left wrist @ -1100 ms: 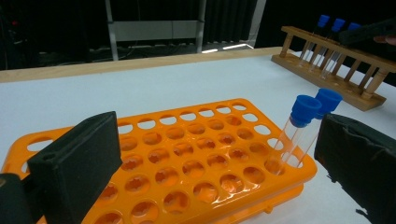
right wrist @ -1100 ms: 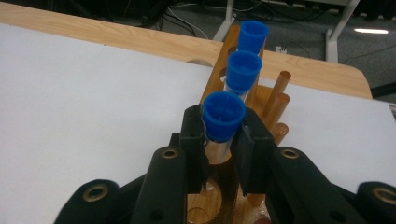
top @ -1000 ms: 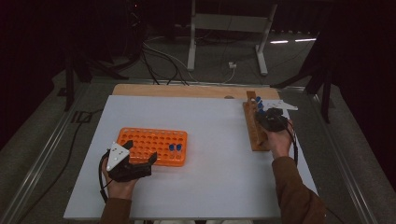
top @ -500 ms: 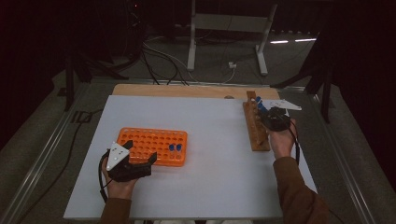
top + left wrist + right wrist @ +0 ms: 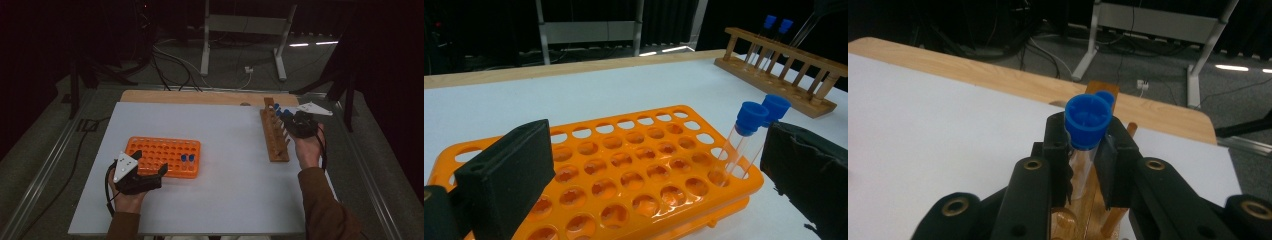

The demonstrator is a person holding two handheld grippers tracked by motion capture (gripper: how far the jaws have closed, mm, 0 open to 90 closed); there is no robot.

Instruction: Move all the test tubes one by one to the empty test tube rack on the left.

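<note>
- The left gripper [image 5: 150,177] rests on the white table [image 5: 230,200] near its front left corner, held in the person's left hand [image 5: 127,200], with the grey plate on top.
- Its jaws stand wide apart with nothing between the pads; in the left gripper view they frame the near end of the orange rack [image 5: 624,170] without touching it.
- The orange rack [image 5: 162,156] lies flat on the left half of the table, just beyond the left gripper.
- Two blue-capped tubes [image 5: 187,161] stand upright side by side in holes at the rack's right end, front row; the other holes look empty.
- The middle of the table is bare white; a wooden strip runs along its far edge.
- The wooden rack [image 5: 275,132] sits near the right edge, running front to back.
- Blue-capped tubes [image 5: 281,112] show at the wooden rack's far end.
- The right gripper [image 5: 292,122] is held over the far part of the wooden rack by the right hand [image 5: 309,147].
- Its jaws are clamped on a clear tube [image 5: 1083,160] just below its blue cap [image 5: 1088,116]; the tube is upright, its lower part over the wooden rack [image 5: 1083,210]. I cannot tell whether its bottom sits in a hole.
</note>
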